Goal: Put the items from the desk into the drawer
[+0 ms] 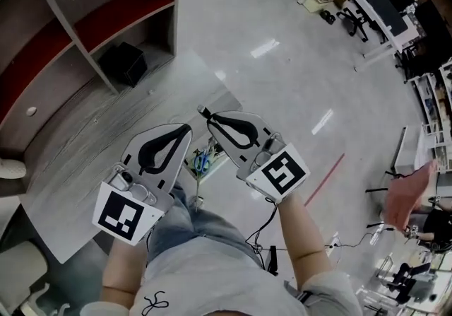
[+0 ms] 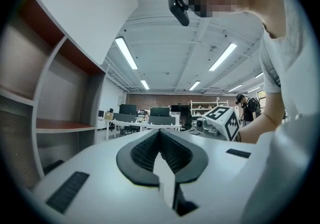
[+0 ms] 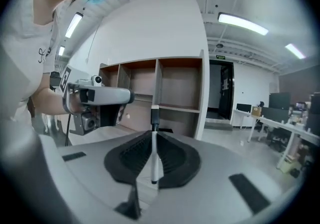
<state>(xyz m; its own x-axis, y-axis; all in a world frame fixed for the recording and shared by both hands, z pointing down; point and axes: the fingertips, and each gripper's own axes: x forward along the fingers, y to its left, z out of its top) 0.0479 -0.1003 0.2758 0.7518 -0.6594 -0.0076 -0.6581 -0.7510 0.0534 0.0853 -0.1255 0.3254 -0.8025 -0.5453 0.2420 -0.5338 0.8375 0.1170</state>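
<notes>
Grey desk (image 1: pixel 78 145) | glossy office floor (image 1: pixel 282 60) | right gripper (image 1: pixel 209 115) clamps marker (image 3: pixel 154 153), probably

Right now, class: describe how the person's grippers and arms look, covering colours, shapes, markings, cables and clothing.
Both the left gripper and right gripper are pale grey wedge-shaped shells with black ribbed pads. Each carries a white cube printed with black square markers. A black cable trails from the right one. The person wears a short-sleeved light grey T-shirt and blue jeans.
</notes>
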